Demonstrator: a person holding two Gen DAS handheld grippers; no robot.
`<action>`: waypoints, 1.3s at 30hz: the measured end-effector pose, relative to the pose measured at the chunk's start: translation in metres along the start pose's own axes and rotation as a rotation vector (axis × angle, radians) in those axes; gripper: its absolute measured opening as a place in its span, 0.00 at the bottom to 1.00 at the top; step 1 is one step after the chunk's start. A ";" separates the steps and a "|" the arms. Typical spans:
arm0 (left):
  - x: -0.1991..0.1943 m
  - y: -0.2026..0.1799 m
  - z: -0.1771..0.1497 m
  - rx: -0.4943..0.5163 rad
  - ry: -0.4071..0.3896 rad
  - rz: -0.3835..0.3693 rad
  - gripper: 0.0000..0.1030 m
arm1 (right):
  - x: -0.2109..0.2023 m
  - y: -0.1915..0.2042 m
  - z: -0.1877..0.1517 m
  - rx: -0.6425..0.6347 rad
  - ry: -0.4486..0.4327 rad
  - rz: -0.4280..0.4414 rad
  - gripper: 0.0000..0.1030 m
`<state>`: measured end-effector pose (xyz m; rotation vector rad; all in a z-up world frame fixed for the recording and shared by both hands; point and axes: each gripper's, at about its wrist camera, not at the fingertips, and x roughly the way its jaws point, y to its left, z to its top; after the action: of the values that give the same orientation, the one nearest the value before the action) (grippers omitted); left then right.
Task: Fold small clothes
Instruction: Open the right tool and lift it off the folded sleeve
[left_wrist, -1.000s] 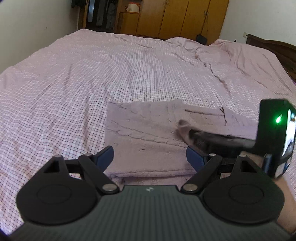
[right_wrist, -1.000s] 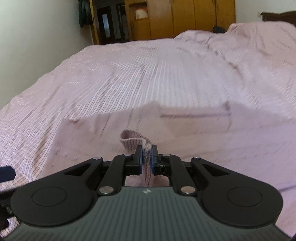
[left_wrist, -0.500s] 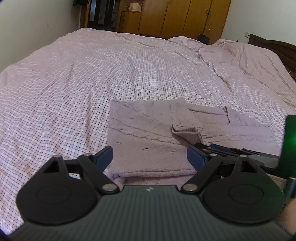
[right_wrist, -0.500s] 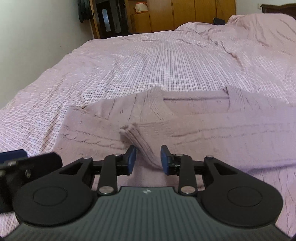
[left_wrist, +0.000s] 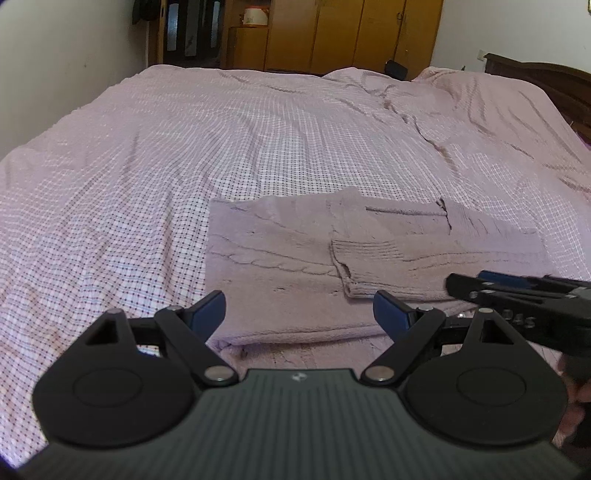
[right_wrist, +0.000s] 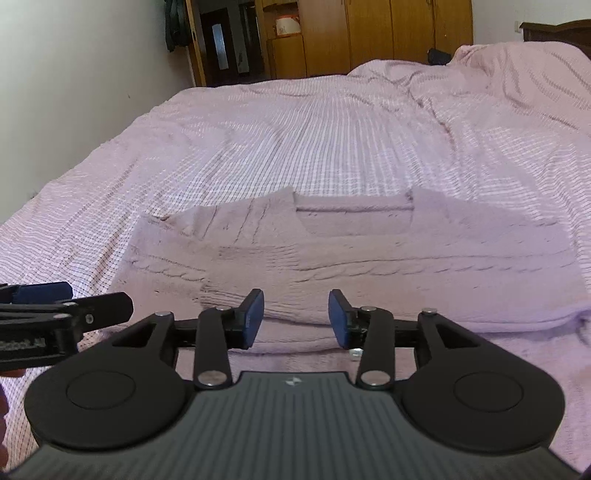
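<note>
Knit sweater, part folded, on checked bedspread

Bedspread (left_wrist: 258, 147): your work surface. Sweater (left_wrist: 280, 266): near centre, sleeve (left_wrist: 388, 262) laid across; soft, limp, likely light, so pinch it at a hem corner. Left gripper (left_wrist: 298, 308): fingers wide, empty. Right gripper (right_wrist: 295, 317): fingers apart, empty. Only your right view shows the neckline squarely.

Partly legible white characters on side of right gripper (left_wrist: 517, 291) in left wrist view, possibly "045"; not confirmed. White lettering on side of left gripper (right_wrist: 44, 314) in right wrist view, blurred, unreadable. Small white emblem on each gripper housing; no wording.
</note>
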<state>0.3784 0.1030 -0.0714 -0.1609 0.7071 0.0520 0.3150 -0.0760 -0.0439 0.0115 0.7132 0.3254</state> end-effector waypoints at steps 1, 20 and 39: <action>-0.001 -0.002 0.000 0.004 0.000 -0.002 0.86 | -0.006 -0.003 0.000 -0.006 -0.004 -0.002 0.47; -0.022 -0.022 -0.009 0.093 -0.056 0.005 0.86 | -0.104 -0.103 -0.012 0.003 -0.069 -0.149 0.52; -0.061 -0.008 -0.058 0.065 0.010 0.058 0.85 | -0.138 -0.158 -0.043 0.064 -0.062 -0.101 0.56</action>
<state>0.2958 0.0859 -0.0738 -0.0786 0.7227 0.0835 0.2349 -0.2710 -0.0071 0.0464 0.6605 0.2047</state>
